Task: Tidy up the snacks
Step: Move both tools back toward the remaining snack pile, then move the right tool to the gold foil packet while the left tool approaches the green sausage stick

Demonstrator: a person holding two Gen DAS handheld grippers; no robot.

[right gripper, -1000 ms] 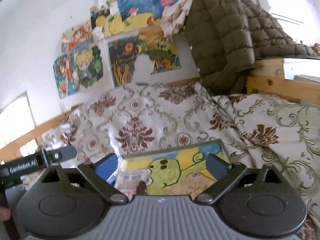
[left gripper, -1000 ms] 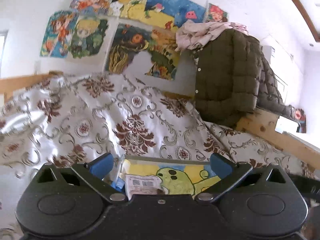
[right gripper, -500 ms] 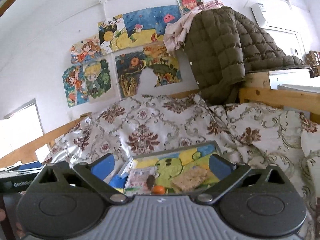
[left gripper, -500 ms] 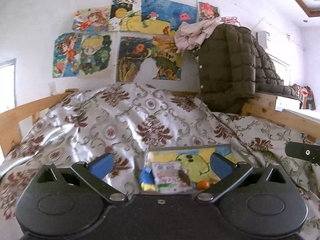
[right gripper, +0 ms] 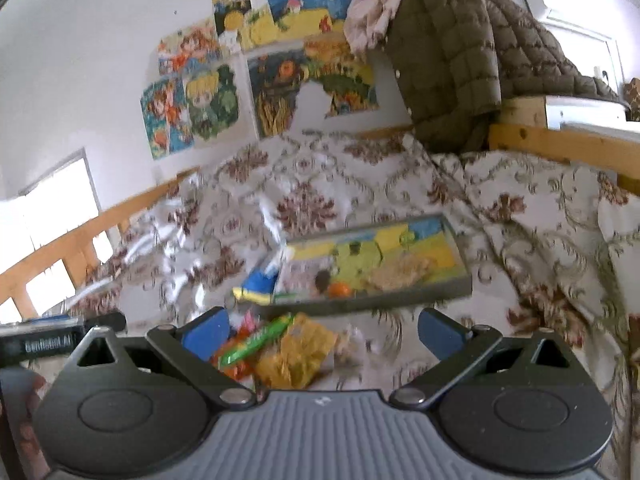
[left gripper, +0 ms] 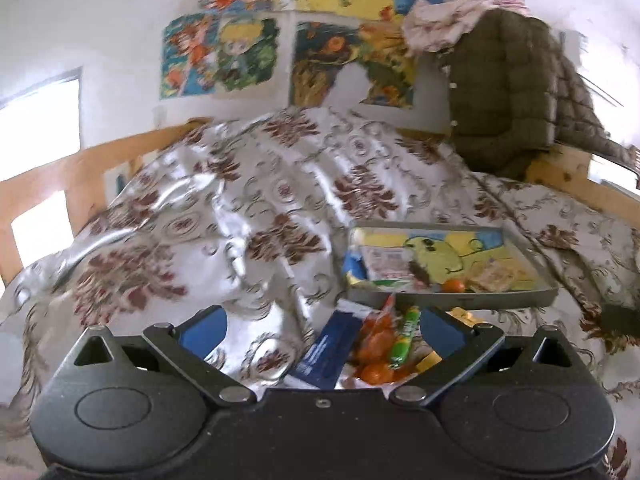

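Where posters [left gripper: 304, 36] hang, floral bedspread [left gripper: 248, 216]; jacket [left gripper: 504, 96]

My matt black plastic left gripper [left gripper: 320, 330] hangs over a glossy satin bedspread [left gripper: 240, 208]; shiny foil snack wrappers [right gripper: 296, 350] crinkle beneath; a quilted matt jacket [right gripper: 444, 52] drapes bare wooden rails [right gripper: 560, 148].

On the floral-patterned brown-and-cream bedspread [left gripper: 280, 208], the shallow grey cartoon-printed tray [left gripper: 516, 300] holds a small orange fruit [left gripper: 454, 286] at its near edge, with a green candy tube [left gripper: 404, 336] and dark blue flat packet [left gripper: 328, 354] lying just before it.
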